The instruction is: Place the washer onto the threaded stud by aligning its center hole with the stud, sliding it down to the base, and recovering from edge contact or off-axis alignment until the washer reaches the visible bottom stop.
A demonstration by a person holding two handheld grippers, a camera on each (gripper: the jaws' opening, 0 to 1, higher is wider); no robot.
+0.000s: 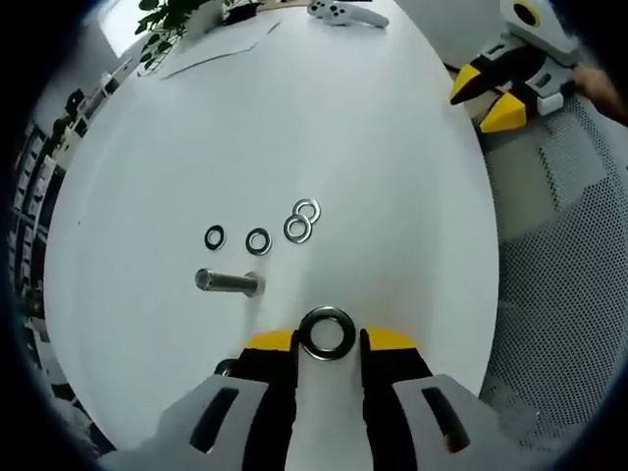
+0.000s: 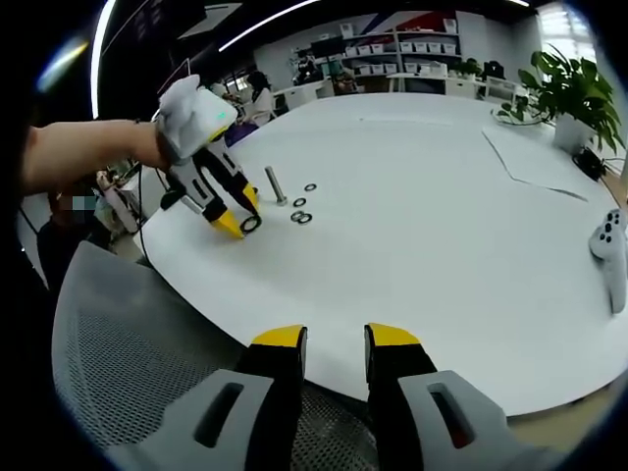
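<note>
My left gripper [image 1: 328,343] is shut on a dark metal washer [image 1: 327,334], which lies flat between its yellow fingertips, just above the white table [image 1: 373,147]. The threaded stud [image 1: 229,282] stands on the table a little ahead and to the left of the held washer. Several loose washers [image 1: 258,241] lie beyond the stud. In the right gripper view, the left gripper [image 2: 235,221] holds its washer [image 2: 250,224] close beside the upright stud [image 2: 276,184]. My right gripper [image 2: 337,343] hovers open over the table's near edge with nothing between its jaws, and it appears again [image 1: 496,93] in the left gripper view.
A grey mesh chair [image 2: 128,334] sits beside the table's edge. Sheets of paper [image 2: 535,157], a potted plant [image 2: 574,93] and a white controller [image 2: 608,245] lie at the far side. People sit at desks behind [image 2: 260,93].
</note>
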